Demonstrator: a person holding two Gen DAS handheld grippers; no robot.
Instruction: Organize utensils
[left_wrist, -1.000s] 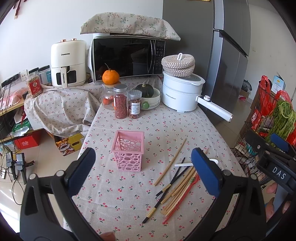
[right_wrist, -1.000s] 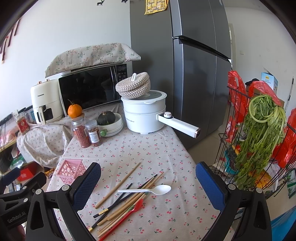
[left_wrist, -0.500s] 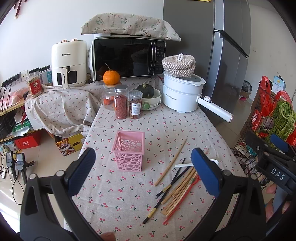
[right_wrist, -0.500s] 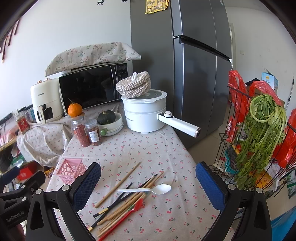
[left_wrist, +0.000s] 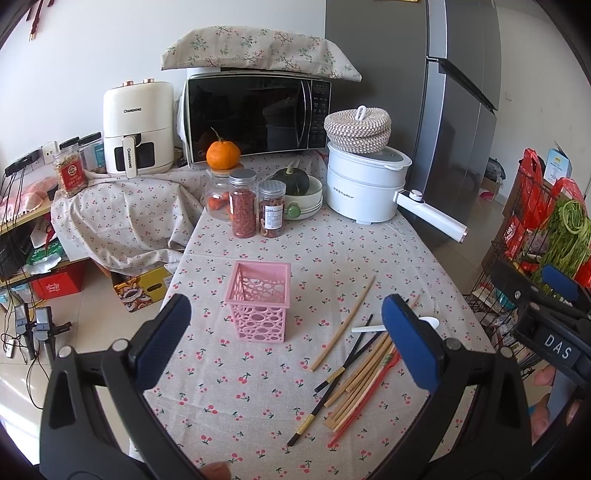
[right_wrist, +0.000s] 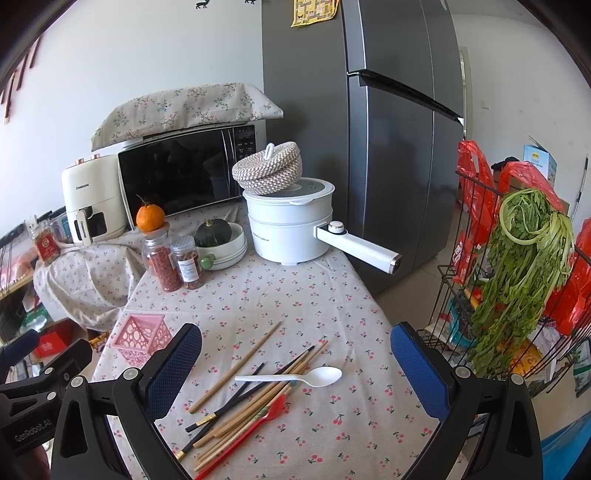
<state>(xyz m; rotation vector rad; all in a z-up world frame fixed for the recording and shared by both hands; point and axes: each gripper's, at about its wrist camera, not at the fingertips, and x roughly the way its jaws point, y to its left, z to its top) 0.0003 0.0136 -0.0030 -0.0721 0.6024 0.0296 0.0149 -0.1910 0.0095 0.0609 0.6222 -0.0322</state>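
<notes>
A pink perforated basket stands empty on the cherry-print table; it also shows in the right wrist view. To its right lies a loose pile of wooden and black chopsticks, a red fork and a white plastic spoon. One wooden chopstick lies apart from the pile. My left gripper is open and empty, above the table's near edge, in front of the basket. My right gripper is open and empty, above the utensil pile.
At the back of the table stand two spice jars, a jar topped with an orange, a bowl with a squash and a white electric pot. A wire rack with greens stands right of the table.
Both views have barely shifted. Both grippers stay open and empty, and nothing on the table has moved.
</notes>
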